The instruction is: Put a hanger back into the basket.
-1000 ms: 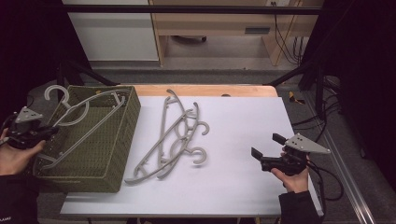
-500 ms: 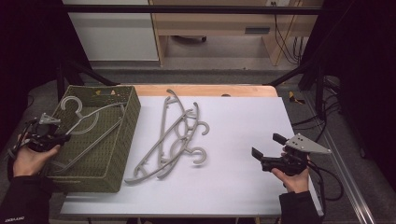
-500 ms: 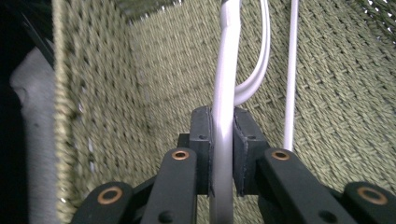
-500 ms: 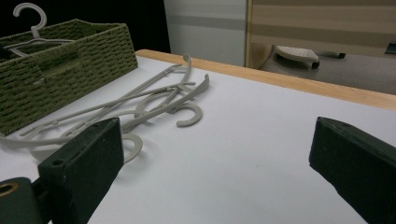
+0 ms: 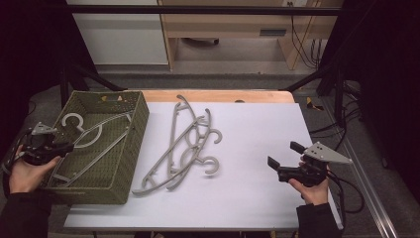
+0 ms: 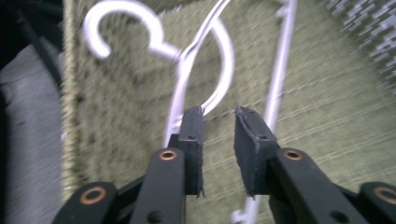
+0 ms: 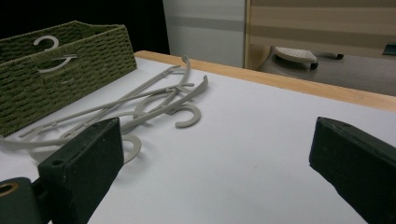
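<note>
My left gripper [image 6: 218, 116] has just been parting its jaws, nothing between them, over the grey plastic hanger [image 5: 91, 134] lying in the woven green basket [image 5: 133, 148]. Loose grey hangers [image 5: 188, 144] lie right of the basket, nearer my wide-open, empty right gripper [image 5: 282, 159].
</note>
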The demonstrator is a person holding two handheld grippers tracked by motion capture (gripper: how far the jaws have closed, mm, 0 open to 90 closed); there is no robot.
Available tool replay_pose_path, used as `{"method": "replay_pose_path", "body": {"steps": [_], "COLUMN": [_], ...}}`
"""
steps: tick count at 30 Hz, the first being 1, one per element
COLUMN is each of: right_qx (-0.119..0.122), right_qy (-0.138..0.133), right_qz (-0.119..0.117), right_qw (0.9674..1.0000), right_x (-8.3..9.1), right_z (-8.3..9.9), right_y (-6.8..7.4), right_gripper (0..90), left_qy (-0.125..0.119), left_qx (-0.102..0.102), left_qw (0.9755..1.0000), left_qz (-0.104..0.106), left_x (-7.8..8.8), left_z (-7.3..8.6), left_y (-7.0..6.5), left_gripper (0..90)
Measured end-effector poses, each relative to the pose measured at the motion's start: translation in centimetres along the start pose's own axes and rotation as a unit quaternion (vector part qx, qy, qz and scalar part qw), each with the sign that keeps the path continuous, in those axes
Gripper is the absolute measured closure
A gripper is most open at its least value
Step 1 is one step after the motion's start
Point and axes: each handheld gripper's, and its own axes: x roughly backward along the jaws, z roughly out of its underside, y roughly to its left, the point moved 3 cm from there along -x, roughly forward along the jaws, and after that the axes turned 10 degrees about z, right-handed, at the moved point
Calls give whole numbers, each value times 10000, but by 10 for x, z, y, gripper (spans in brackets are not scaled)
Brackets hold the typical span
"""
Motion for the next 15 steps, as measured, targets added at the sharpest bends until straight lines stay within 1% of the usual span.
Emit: {"method": "replay_pose_path", "body": {"steps": [1,2,3,4,5,6,7,8,9,10,11,12,14,15], "right_qx": [-1,-16,-4,0,3,-5,-13,-12,-20,-20,-6,-6,-11,-21], "right_qy": [5,12,8,9,-3,-5,-23,-28,-26,-20,-36,-36,-32,-32], "right_qz": [10,11,18,21,19,10,10,17,14,9,17,17,15,20], "right_qw": [10000,10000,10000,10000,10000,10000,10000,10000,10000,10000,10000,10000,10000,10000], "right_x": [0,1,1,1,1,1,2,2,2,3,3,3,3,3], "right_z": [0,0,0,0,0,0,-1,-1,-1,-1,-1,-1,-1,-1], "right_y": [0,-1,-1,-1,-1,-1,-1,-1,-1,-1,-2,-2,-2,-2], "right_gripper": [34,33,34,33,33,33,33,33,33,33,33,33,33,33], "left_qy": [-168,-168,-290,-290,-551,-661,-661,-859,-954,-954,-1146,-1146,-1325,-1325], "left_qx": [-65,-65,-128,-128,-138,-154,-154,-101,-97,-97,-110,-110,-212,-212], "left_qw": [9998,9998,9995,9995,9982,9973,9973,9954,9943,9943,9915,9915,9878,9878], "left_qz": [44,44,96,96,211,292,292,413,456,456,608,608,787,787], "left_x": [5,5,9,9,14,16,16,18,19,19,21,21,24,24], "left_z": [-3,-3,-7,-7,-12,-14,-14,-18,-20,-20,-24,-24,-29,-29], "left_y": [-8,-8,-14,-14,-23,-27,-27,-35,-39,-39,-49,-49,-64,-64], "left_gripper": [682,659,642,619,588,559,531,506,478,450,417,390,334,292]}}
